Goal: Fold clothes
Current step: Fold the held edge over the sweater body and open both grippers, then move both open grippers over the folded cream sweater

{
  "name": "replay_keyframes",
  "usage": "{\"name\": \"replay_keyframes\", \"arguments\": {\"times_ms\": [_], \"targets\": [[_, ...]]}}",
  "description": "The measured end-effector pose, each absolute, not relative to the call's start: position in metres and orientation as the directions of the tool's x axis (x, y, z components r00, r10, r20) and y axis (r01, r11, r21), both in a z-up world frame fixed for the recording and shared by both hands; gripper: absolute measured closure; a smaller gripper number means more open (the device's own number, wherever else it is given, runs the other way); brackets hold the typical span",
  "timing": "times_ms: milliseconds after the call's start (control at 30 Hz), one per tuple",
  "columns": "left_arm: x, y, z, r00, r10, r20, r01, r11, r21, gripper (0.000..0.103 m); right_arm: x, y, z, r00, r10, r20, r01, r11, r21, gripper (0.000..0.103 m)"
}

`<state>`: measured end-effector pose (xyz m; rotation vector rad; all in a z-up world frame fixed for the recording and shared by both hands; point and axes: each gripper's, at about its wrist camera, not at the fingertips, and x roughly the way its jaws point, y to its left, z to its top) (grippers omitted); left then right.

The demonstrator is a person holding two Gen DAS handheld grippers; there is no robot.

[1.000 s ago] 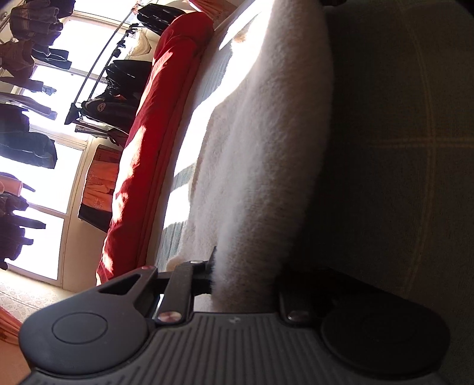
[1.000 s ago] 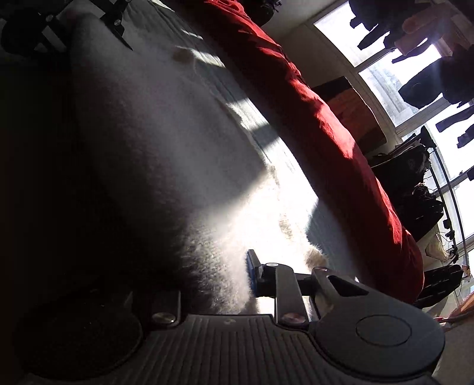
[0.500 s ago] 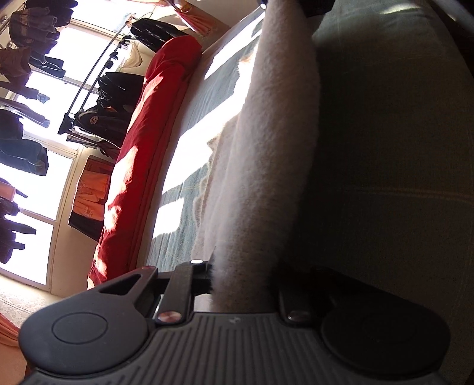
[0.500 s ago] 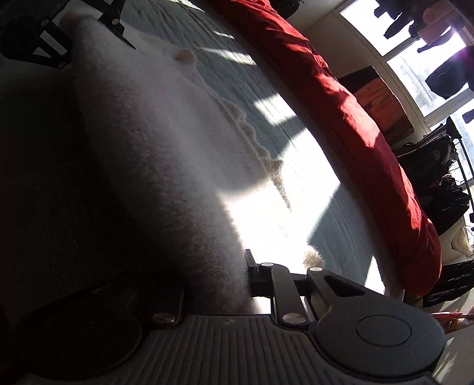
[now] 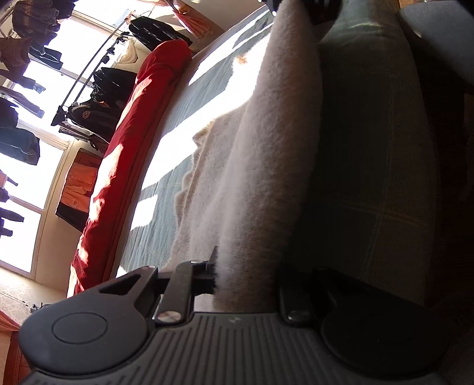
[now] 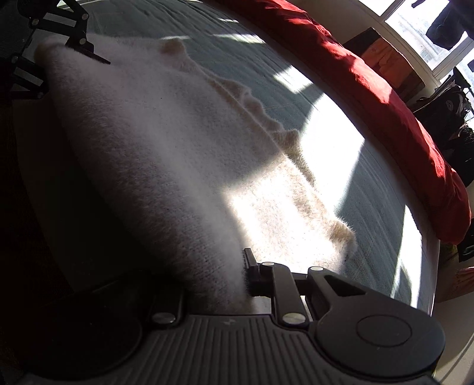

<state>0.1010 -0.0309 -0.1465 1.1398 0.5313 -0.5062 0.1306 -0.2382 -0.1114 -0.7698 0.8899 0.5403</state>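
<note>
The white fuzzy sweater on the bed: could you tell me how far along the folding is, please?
Done: the white fuzzy sweater lies spread on the grey-green bedspread, beside the red duvet. In hand: the left gripper and right gripper are each shut on one end of an edge, lifted into a ridge while the scalloped hem rests flat. Left: laying that edge over and finishing the fold.

My left gripper (image 5: 246, 278) is clamped on one end of a fuzzy white garment (image 5: 266, 165), which stretches away from me as a raised fold to the right gripper (image 5: 299, 6) at the top edge. Its loose part lies on the grey-green checked bed (image 5: 385, 177), partly in bright sun. A rolled red duvet (image 5: 124, 154) runs along the bed's far side, with dark clothes (image 5: 109, 88) hanging by the window (image 5: 17, 189).
</note>
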Motion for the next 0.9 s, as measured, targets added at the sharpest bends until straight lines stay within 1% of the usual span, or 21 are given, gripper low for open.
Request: {"name": "replay_keyframes", "arguments": {"times_ms": [133, 200, 233, 267, 300, 433, 500, 567, 667, 700, 767, 833, 900], "targets": [[0.096, -0.028, -0.149, 0.737, -0.074, -0.672, 0.651, 0.347, 0.675, 0.077, 0.125, -0.237, -0.114, 0.502, 0.103, -0.859, -0.698, 0.634, -0.332, 0.070], [0.089, -0.024, -0.144, 0.719, -0.073, -0.691, 0.666, 0.357, 0.655, 0.073, 0.123, -0.240, -0.111, 0.480, 0.104, -0.871, -0.700, 0.644, -0.309, 0.066], [0.086, -0.021, -0.140, 0.704, -0.076, -0.706, 0.677, 0.372, 0.635, 0.070, 0.122, -0.242, -0.109, 0.468, 0.104, -0.878, -0.701, 0.649, -0.296, 0.061], [0.083, -0.016, -0.136, 0.686, -0.082, -0.723, 0.689, 0.392, 0.609, 0.065, 0.122, -0.246, -0.107, 0.451, 0.109, -0.886, -0.704, 0.654, -0.277, 0.058], [0.080, -0.012, -0.132, 0.667, -0.087, -0.740, 0.701, 0.412, 0.583, 0.063, 0.121, -0.250, -0.104, 0.426, 0.120, -0.897, -0.710, 0.658, -0.249, 0.050], [0.073, 0.007, -0.110, 0.623, -0.110, -0.774, 0.694, 0.535, 0.482, 0.062, 0.116, -0.274, -0.088, 0.351, 0.193, -0.916, -0.693, 0.711, -0.116, 0.048], [0.078, 0.015, -0.094, 0.624, -0.126, -0.771, 0.656, 0.621, 0.429, 0.058, 0.116, -0.286, -0.079, 0.343, 0.233, -0.910, -0.656, 0.753, -0.055, 0.043], [0.088, 0.021, -0.080, 0.629, -0.156, -0.762, 0.610, 0.706, 0.359, 0.054, 0.122, -0.297, -0.070, 0.355, 0.274, -0.894, -0.613, 0.790, -0.001, 0.043], [0.109, 0.028, -0.064, 0.647, -0.216, -0.732, 0.522, 0.825, 0.217, 0.052, 0.137, -0.311, -0.056, 0.386, 0.348, -0.854, -0.522, 0.846, 0.109, 0.043], [0.117, 0.028, -0.064, 0.640, -0.226, -0.735, 0.505, 0.844, 0.180, 0.050, 0.140, -0.312, -0.054, 0.396, 0.373, -0.839, -0.502, 0.853, 0.142, 0.043], [0.127, 0.026, -0.075, 0.607, -0.221, -0.764, 0.482, 0.866, 0.133, 0.050, 0.149, -0.307, -0.064, 0.395, 0.390, -0.832, -0.465, 0.866, 0.186, 0.042], [0.131, 0.024, -0.089, 0.563, -0.203, -0.801, 0.472, 0.875, 0.110, 0.050, 0.158, -0.300, -0.080, 0.382, 0.394, -0.836, -0.429, 0.877, 0.217, 0.042], [0.126, 0.023, -0.101, 0.539, -0.205, -0.817, 0.481, 0.871, 0.099, 0.049, 0.150, -0.301, -0.101, 0.345, 0.401, -0.849, -0.386, 0.885, 0.261, 0.042]]}}
